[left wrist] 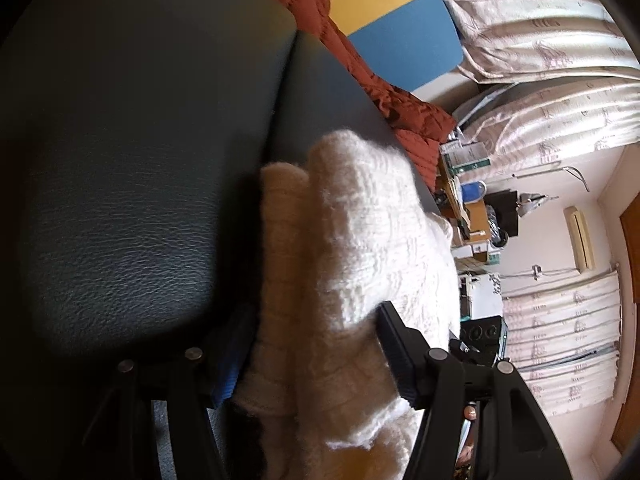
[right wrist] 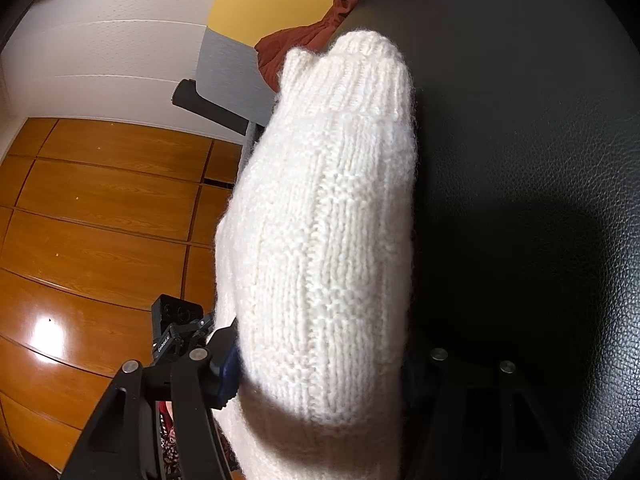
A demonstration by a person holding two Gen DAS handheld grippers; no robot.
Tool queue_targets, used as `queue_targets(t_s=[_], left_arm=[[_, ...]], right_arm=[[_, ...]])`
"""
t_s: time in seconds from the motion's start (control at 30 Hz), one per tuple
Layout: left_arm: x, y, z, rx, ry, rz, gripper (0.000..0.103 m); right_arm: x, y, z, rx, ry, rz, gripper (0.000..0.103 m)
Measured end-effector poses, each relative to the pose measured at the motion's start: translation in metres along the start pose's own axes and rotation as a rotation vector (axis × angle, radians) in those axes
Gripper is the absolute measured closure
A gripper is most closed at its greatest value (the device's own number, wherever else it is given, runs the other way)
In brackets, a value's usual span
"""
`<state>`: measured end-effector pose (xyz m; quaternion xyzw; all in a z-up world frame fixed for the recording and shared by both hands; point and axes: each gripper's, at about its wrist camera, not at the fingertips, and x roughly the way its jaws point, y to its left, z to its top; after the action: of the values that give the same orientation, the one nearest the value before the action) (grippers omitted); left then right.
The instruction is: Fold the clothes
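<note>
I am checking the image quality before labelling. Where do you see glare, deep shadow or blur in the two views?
Left wrist view: the white knit garment is slightly soft and blurred, the black padded surface dim, the curtains bright. Right wrist view: the knit is sharp, a glare spot lies on the wooden floor, and a heavy shadow falls on the black surface beside the garment.

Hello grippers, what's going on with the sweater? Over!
Left gripper shut on sweater. Right gripper shut on it too. Sweater bunched over black cushion. Nothing in the way.
</note>
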<state>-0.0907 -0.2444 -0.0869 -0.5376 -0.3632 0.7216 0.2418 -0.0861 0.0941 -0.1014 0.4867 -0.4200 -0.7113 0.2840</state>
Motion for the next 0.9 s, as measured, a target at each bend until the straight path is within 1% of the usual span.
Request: queue_targets(t_s=[0.07,0.2,0.33,0.4,0.5,0.57,0.6,0.63,0.83,0.87,0.9], left_arm=[[0.002,-0.002,0.000,0.005,0.005,0.002,0.040],[0.006,-0.005,0.001,0.016,0.013,0.000,0.040],[0.005,-0.004,-0.002,0.013,0.003,-0.012,0.040],[0.004,-0.004,-0.006,-0.004,-0.018,-0.018,0.043],[0.003,-0.007,-0.014,-0.002,-0.061,-0.012,0.050],[0.002,-0.008,-0.020,0.000,-0.089,-0.012,0.055],[0.002,-0.009,-0.022,0.004,-0.100,-0.008,0.056],[0.002,-0.010,-0.024,0.009,-0.111,-0.003,0.059],[-0.005,-0.028,-0.031,0.071,-0.143,0.042,0.069],[-0.007,-0.031,-0.032,0.080,-0.150,0.046,0.071],[-0.011,-0.034,-0.034,0.085,-0.162,0.034,0.071]], right_arm=[[-0.007,-0.006,-0.005,0.000,0.001,0.003,0.042],[-0.005,-0.005,-0.004,0.001,0.001,0.007,0.042],[-0.006,-0.007,-0.003,-0.003,-0.003,0.008,0.042],[0.000,-0.006,0.000,-0.003,-0.004,0.008,0.042],[0.007,-0.003,0.007,-0.002,-0.003,0.009,0.042],[0.004,-0.005,0.006,-0.004,0.000,0.005,0.042],[0.003,-0.005,0.005,-0.006,0.002,0.003,0.042],[-0.007,-0.013,0.000,-0.007,0.003,0.001,0.042],[-0.008,-0.004,0.001,-0.045,-0.016,-0.029,0.041],[-0.009,-0.001,0.000,-0.060,-0.024,-0.033,0.042],[-0.010,0.000,0.000,-0.069,-0.024,-0.034,0.043]])
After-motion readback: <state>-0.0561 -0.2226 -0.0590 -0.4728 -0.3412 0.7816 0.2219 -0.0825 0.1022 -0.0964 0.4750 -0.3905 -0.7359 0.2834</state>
